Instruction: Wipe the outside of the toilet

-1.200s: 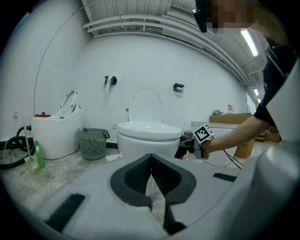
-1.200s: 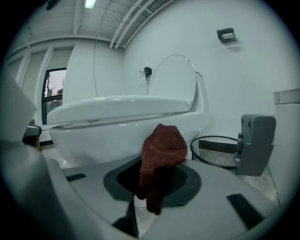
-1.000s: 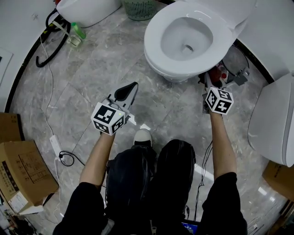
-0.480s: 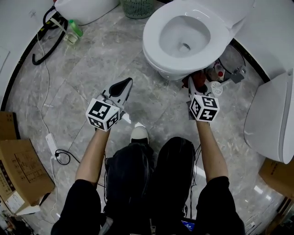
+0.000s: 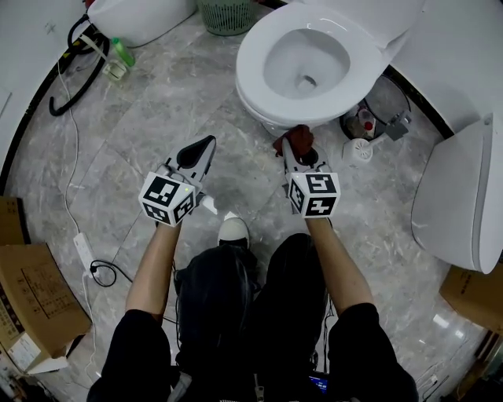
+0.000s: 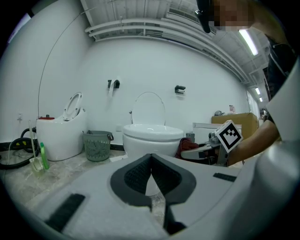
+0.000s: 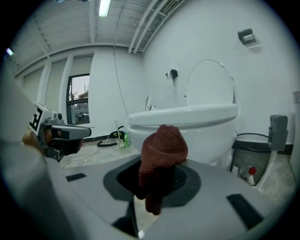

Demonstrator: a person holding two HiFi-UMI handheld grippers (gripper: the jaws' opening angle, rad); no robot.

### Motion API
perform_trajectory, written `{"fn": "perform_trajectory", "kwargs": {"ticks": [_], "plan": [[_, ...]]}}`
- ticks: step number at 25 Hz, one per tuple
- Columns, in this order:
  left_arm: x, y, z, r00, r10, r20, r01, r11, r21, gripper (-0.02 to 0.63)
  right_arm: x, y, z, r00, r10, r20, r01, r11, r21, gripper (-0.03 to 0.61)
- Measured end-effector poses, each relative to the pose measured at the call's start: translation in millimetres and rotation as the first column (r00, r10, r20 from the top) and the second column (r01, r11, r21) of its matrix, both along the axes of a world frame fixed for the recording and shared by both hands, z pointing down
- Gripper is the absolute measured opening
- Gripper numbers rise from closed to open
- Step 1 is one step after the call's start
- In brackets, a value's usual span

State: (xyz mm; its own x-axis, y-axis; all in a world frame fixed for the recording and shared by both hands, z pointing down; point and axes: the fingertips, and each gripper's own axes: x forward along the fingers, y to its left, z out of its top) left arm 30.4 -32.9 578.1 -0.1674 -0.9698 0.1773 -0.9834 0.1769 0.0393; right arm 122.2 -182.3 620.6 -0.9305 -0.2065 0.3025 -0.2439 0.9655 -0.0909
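The white toilet [image 5: 251,78] stands at the top of the head view with its lid up. My right gripper [image 5: 294,151] is shut on a dark red cloth [image 5: 298,138], held just below the front of the bowl, close to its outer wall; contact cannot be told. In the right gripper view the cloth [image 7: 161,159] bulges from the jaws with the toilet bowl [image 7: 197,126] right behind it. My left gripper [image 5: 198,154] hangs over the floor to the left, shut and holding nothing. The left gripper view shows its pads [image 6: 138,174] pressed together and the toilet [image 6: 152,138] beyond.
A toilet brush holder [image 5: 357,149] and a bottle [image 5: 365,126] sit right of the bowl. Another white toilet fixture [image 5: 460,204] stands at the right, a green basket [image 5: 228,16] at the top. A hose [image 5: 67,78], cables and cardboard boxes [image 5: 31,314] lie to the left.
My right gripper has swung left with the cloth, from the bowl's right side beside the brush to its front. The left gripper barely shifted.
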Motion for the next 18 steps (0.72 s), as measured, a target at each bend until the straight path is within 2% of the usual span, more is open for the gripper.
{"fn": "perform_trajectory", "kwargs": {"ticks": [7,13,16,18], "plan": [[-3.5,6.3,-0.4,1.000,-0.028,0.005,0.029,0.999,-0.017,0.008,-21.5,21.8,2.1,0.997,-0.076,-0.008,0.076,0.997,0.007,0.086],[-9.7,39.5,-25.9,0.994,-0.101,0.035,0.102,0.995,-0.024,0.008,-50.4,44.9,3.0,0.986,-0.162,-0.028,0.161,0.986,-0.037,0.086],[-17.2,74.3,-49.1,0.986,-0.161,0.043,0.162,0.986,-0.028,0.008,-60.9,52.4,3.2,0.986,-0.155,-0.052,0.151,0.985,-0.082,0.086],[-17.8,94.3,-63.4,0.982,-0.180,0.052,0.183,0.982,-0.047,0.008,-59.1,53.8,4.4,0.988,-0.136,-0.068,0.130,0.988,-0.082,0.086]]}}
